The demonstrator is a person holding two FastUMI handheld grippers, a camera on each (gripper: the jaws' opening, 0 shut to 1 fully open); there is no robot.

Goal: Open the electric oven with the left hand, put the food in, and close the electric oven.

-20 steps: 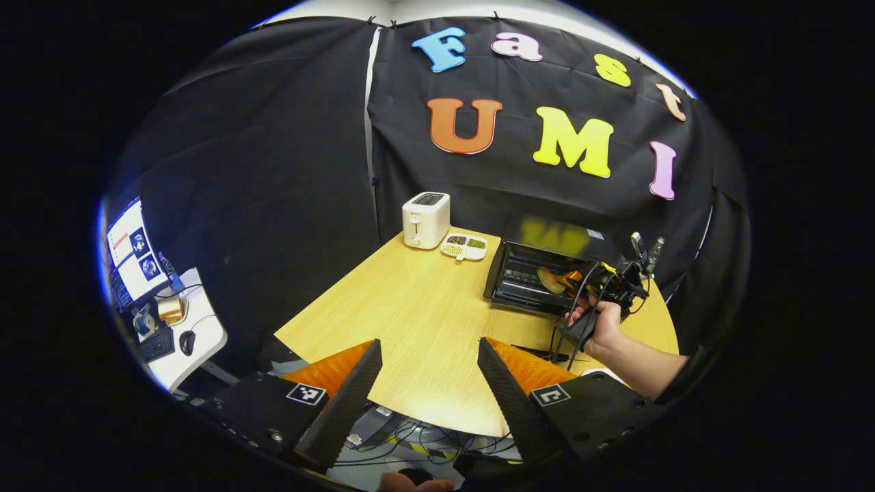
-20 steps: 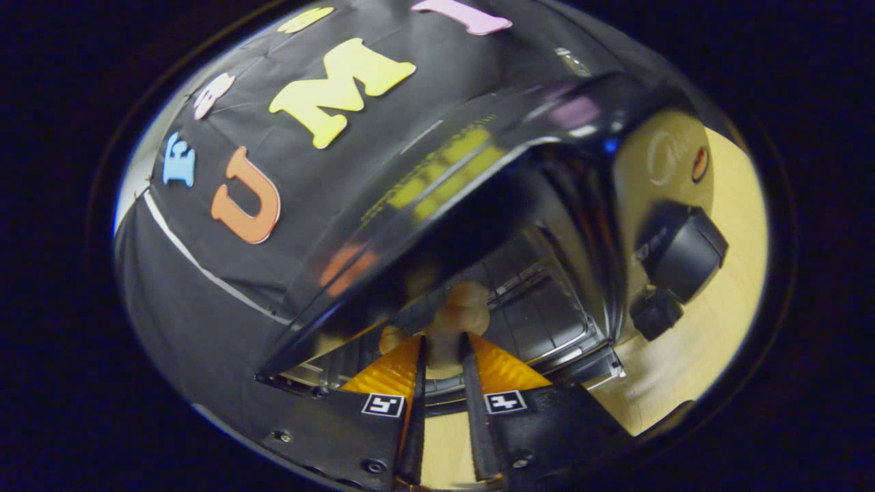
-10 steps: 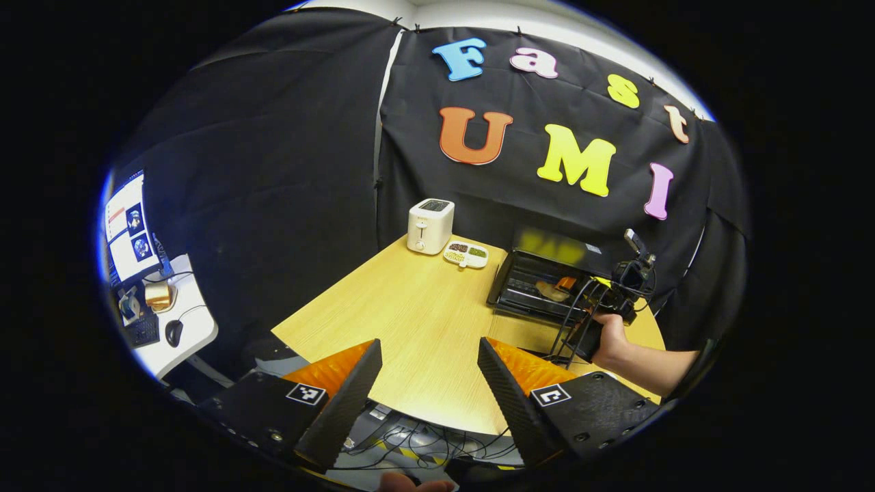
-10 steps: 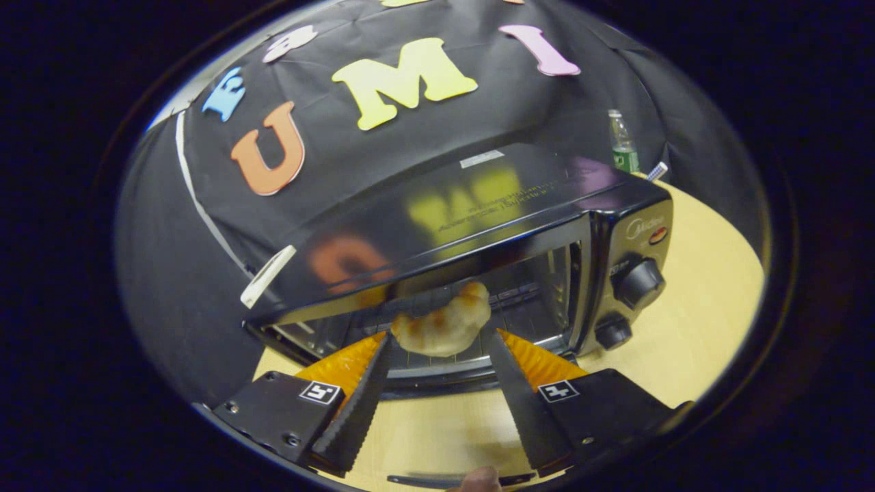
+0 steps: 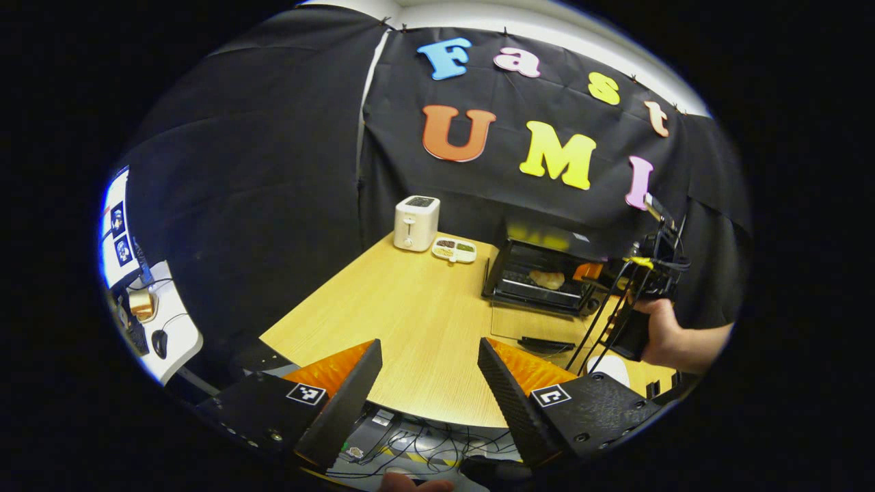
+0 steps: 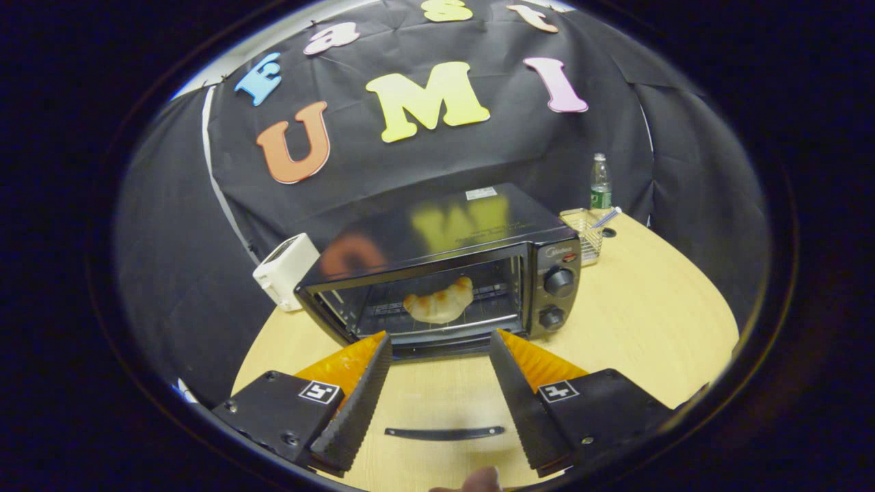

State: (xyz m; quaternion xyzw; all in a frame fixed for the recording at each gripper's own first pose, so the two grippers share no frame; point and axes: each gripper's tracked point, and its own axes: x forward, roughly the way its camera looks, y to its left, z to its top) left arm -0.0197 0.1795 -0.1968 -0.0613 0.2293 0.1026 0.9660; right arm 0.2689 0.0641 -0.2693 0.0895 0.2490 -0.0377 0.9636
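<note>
Grippers first: left gripper is wide open and holds nothing, hanging over the near edge of the table, well short of the oven. Right gripper also has its fingers spread wide with nothing between them, in front of the oven and apart from it.

Food: croissant sits on the rack inside the oven, roughly centred, clear of the opening's edge. Oven door lies folded down flat in front of the oven, its handle at the near end.

Step in hand, by my read: close the door. Judgement on doing it well:
- right gripper needs to clear out from in front of the oven
- left gripper goes under the handle, lifts along the hinge arc
- push until the door seats against the oven
- watch the glass; it's see-through, so the edge is easy to misjudge
</note>
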